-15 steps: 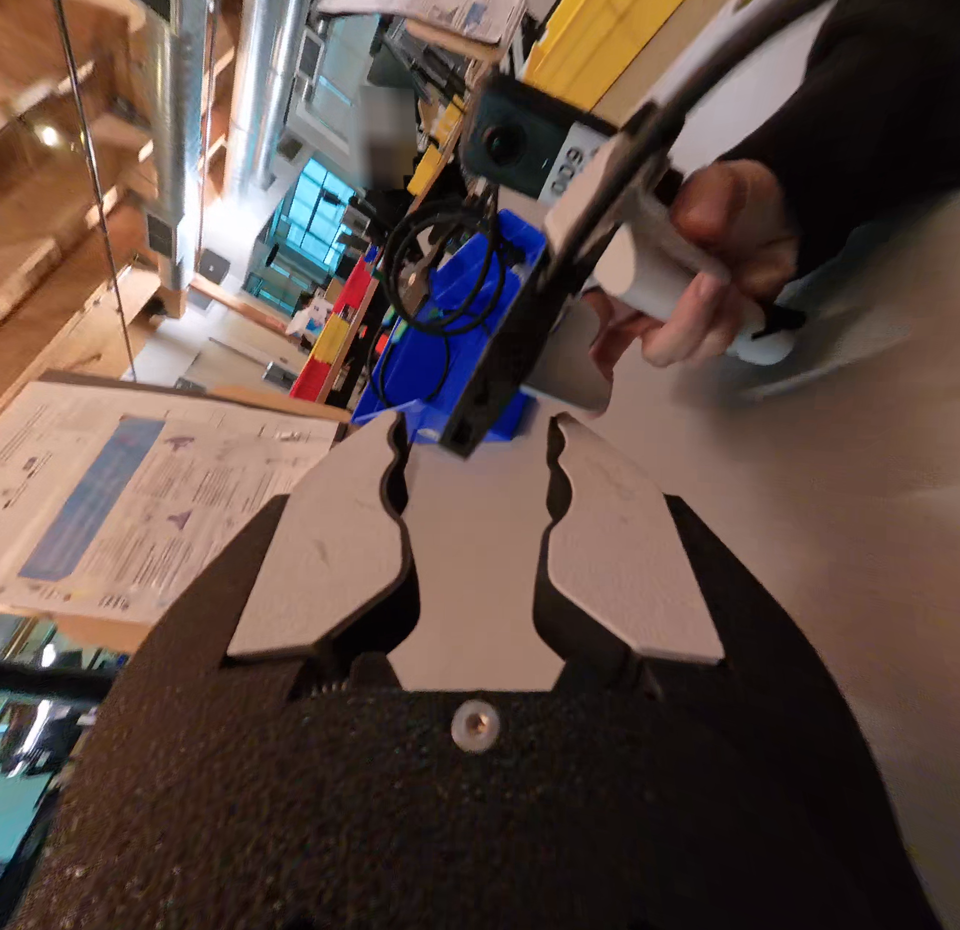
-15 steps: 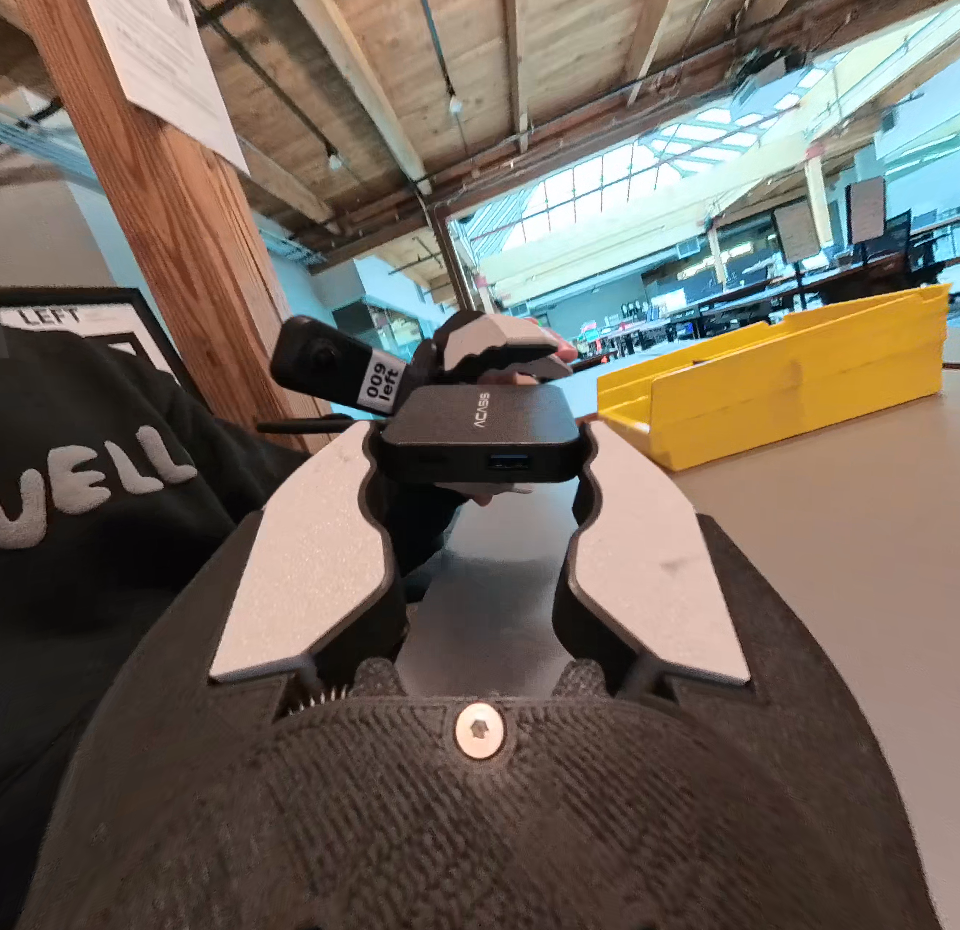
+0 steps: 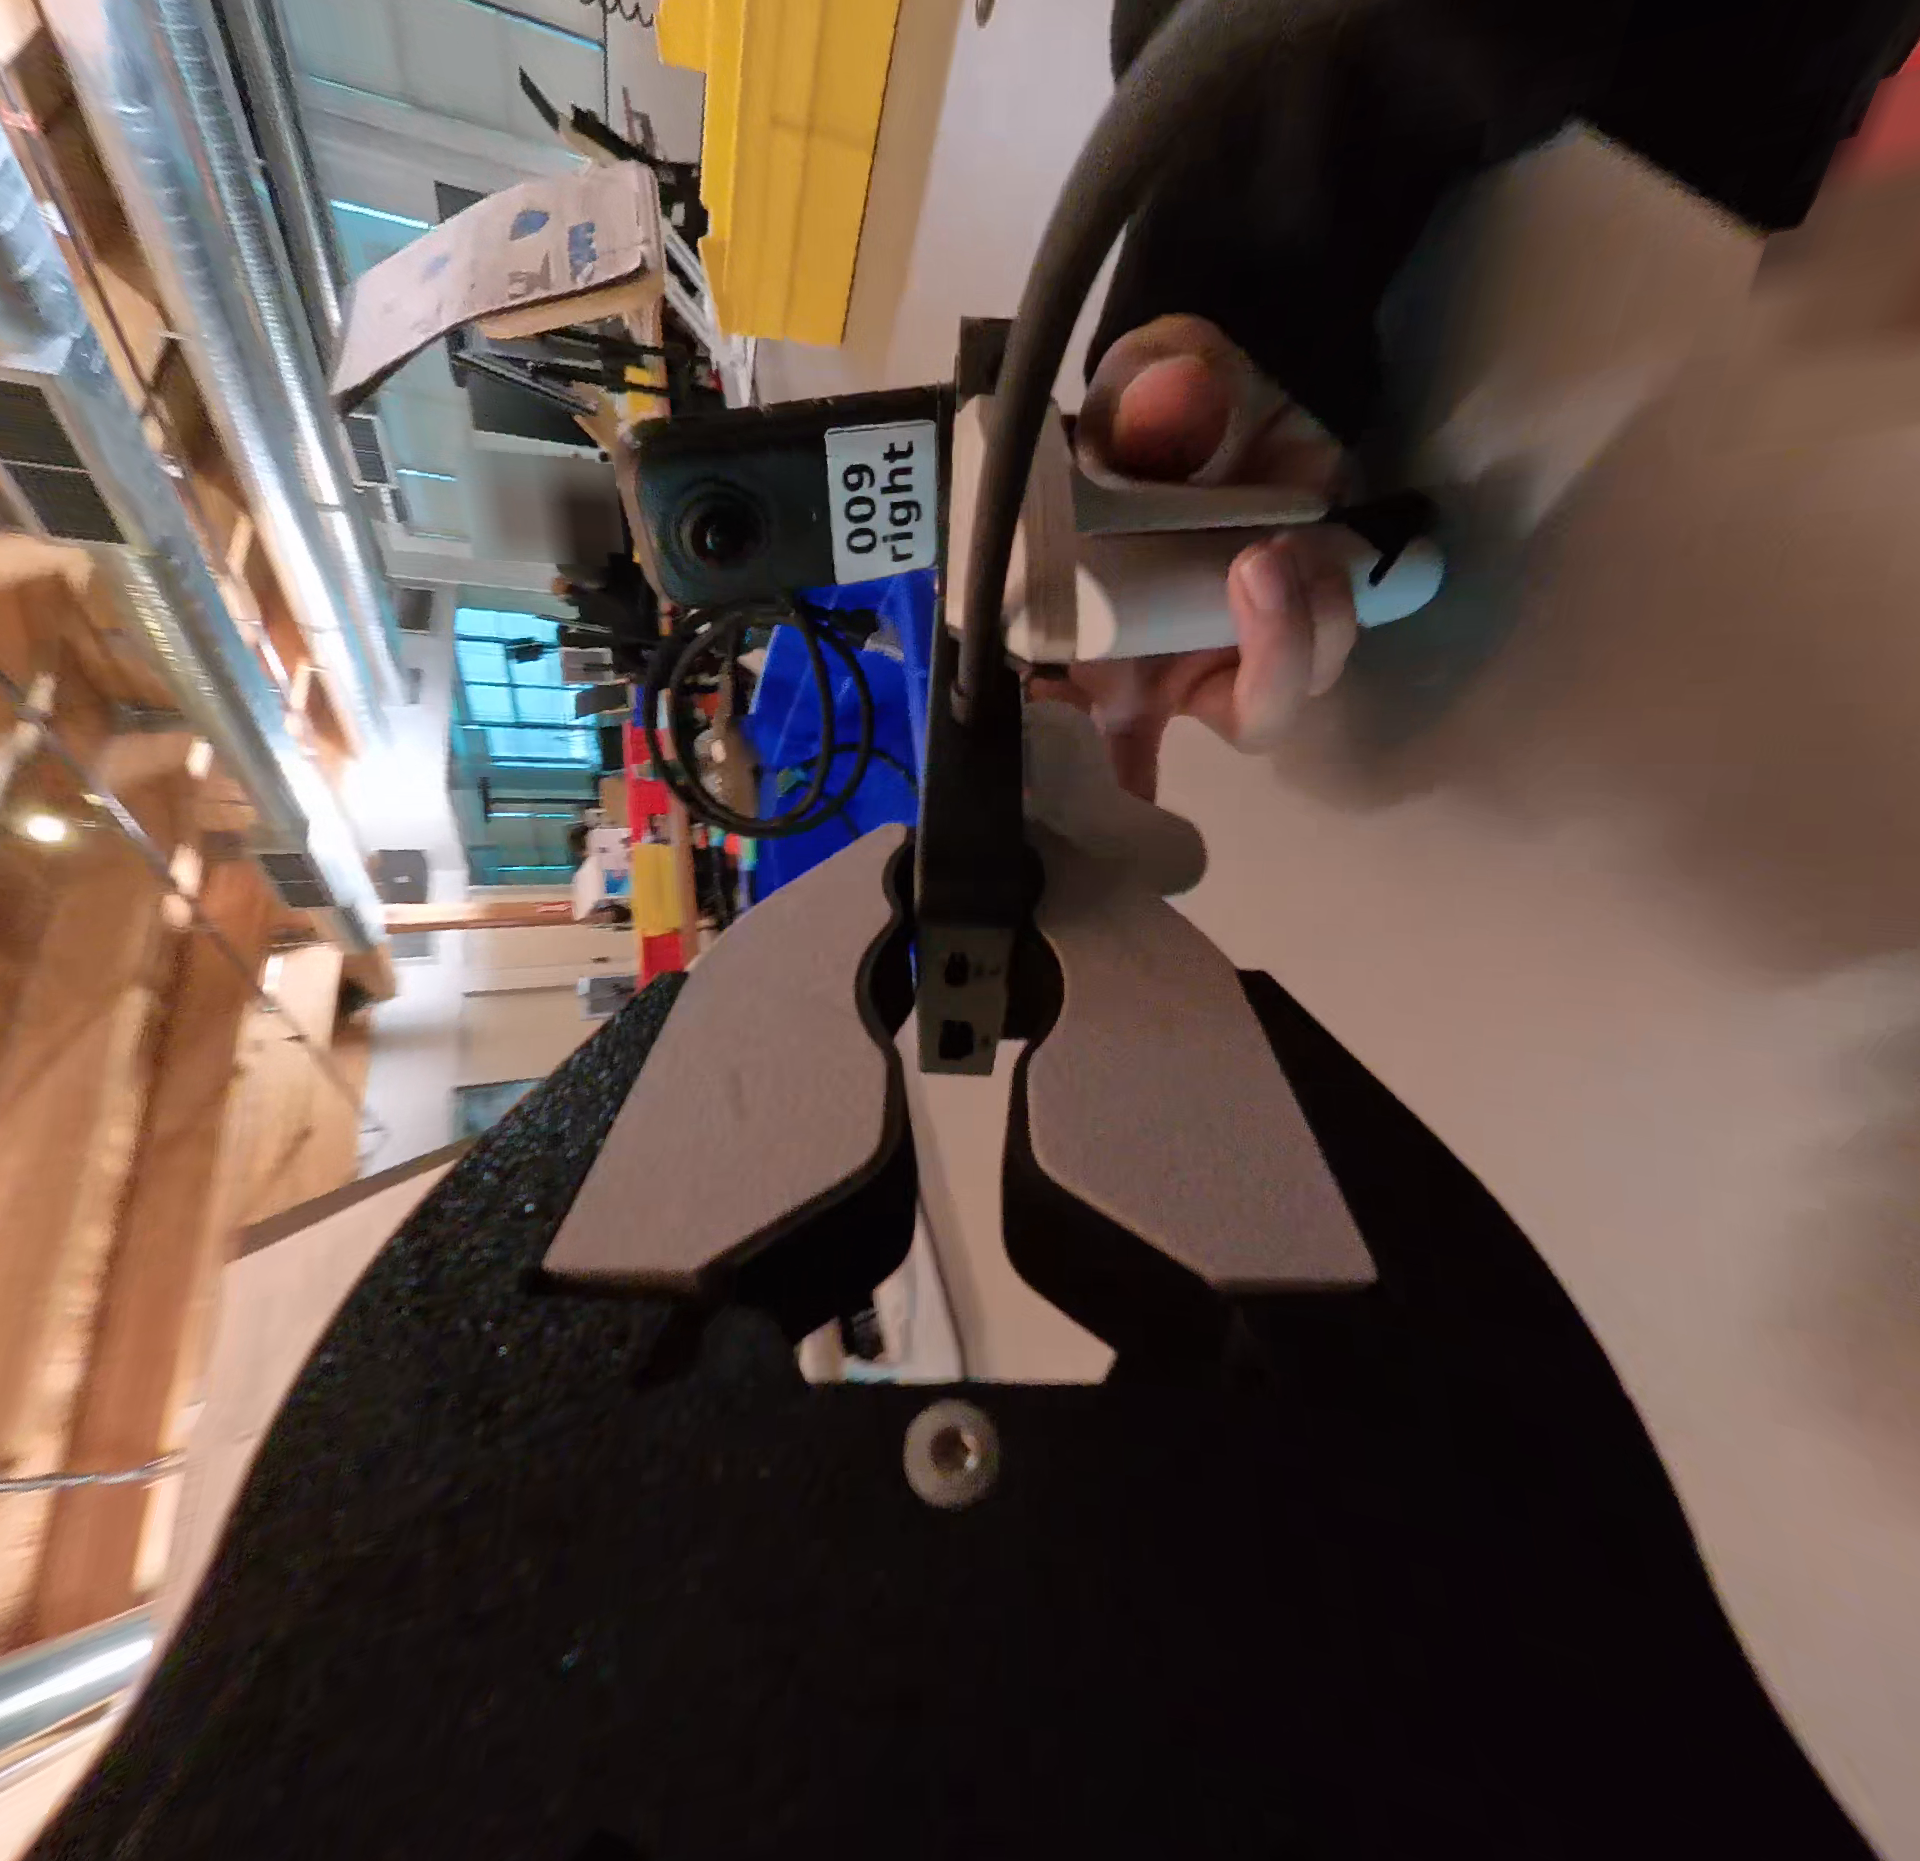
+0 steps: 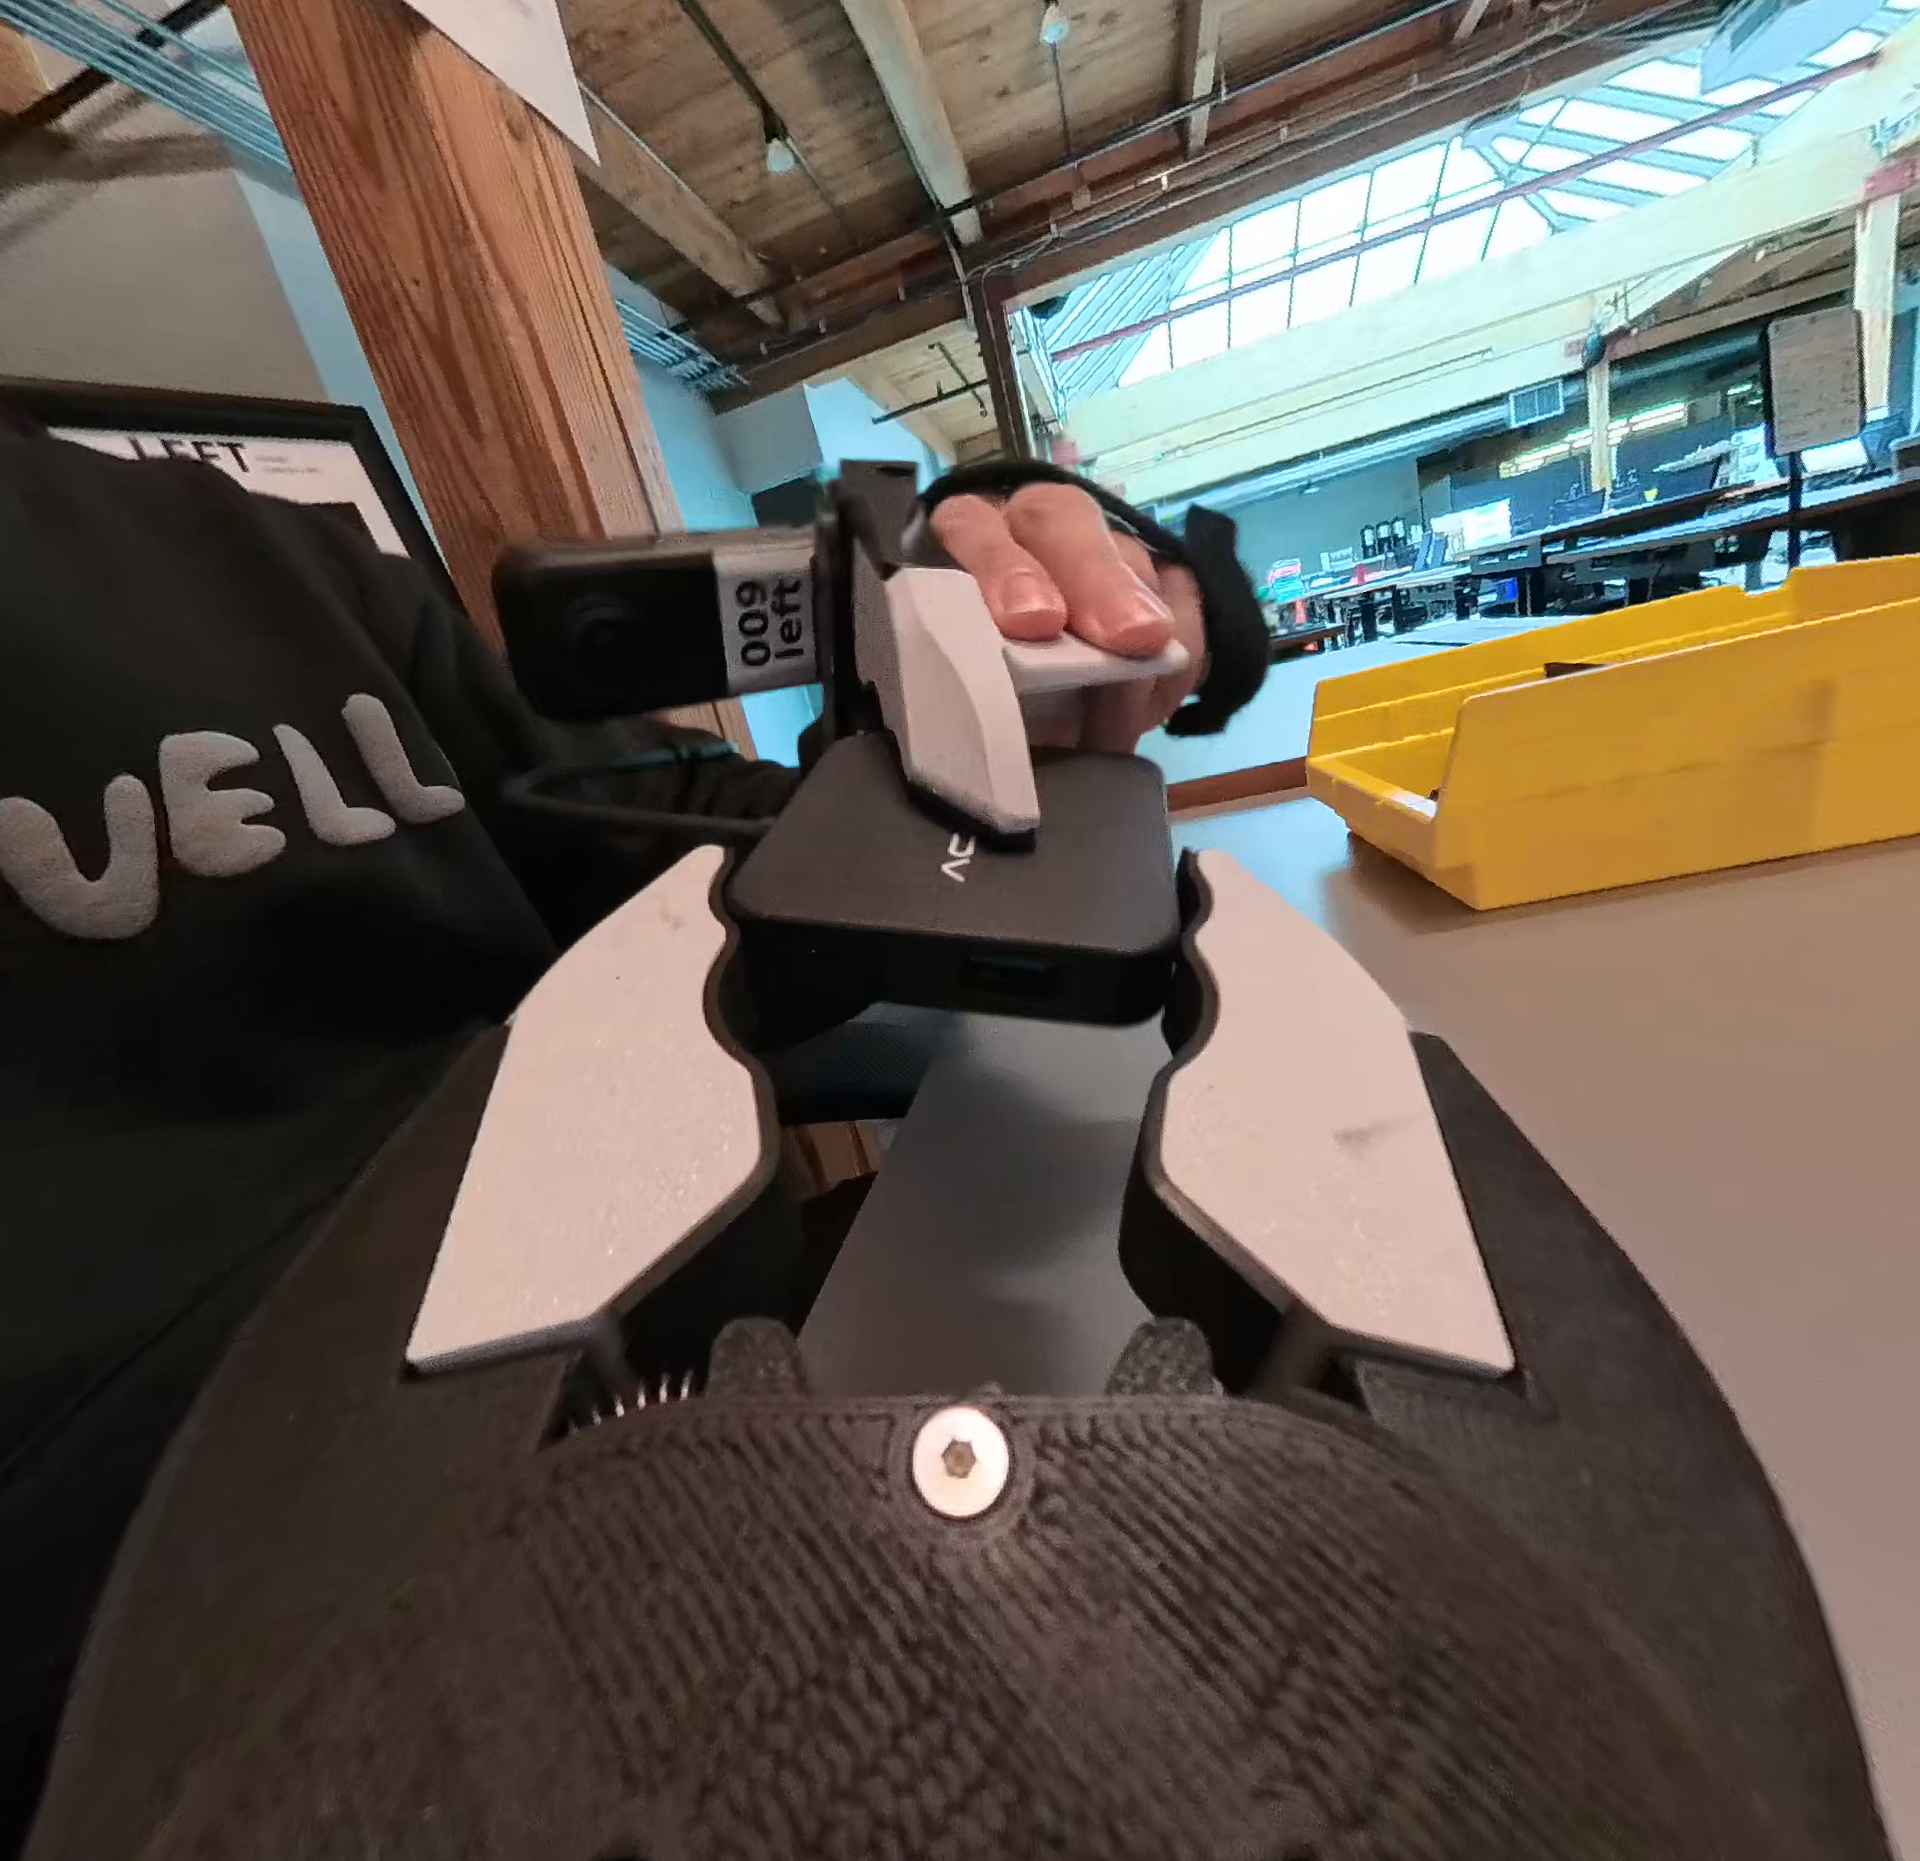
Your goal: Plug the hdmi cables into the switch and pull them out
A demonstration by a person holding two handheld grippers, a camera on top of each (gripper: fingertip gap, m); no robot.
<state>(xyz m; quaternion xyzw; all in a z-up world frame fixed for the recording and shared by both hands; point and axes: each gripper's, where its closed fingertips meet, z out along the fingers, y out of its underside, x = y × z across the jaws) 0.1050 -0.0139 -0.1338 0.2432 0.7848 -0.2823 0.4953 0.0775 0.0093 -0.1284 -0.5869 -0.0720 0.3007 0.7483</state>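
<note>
My right gripper (image 4: 956, 938) has pale grey finger plates on a black, grainy-textured body, and my left gripper (image 3: 961, 964) is coloured the same. The switch (image 4: 951, 897) between the right one's plates is matte black (with one small blue port on its near edge). Its cable (image 3: 1023, 440) is black too. The bin (image 4: 1621, 741) is bright yellow on a plain grey-beige table (image 4: 1662, 1032). My sleeve (image 4: 229, 876) is black with puffy grey letters.

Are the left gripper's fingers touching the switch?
Touching. The left wrist view shows both fingers pinching the switch, no gap either side.
</note>
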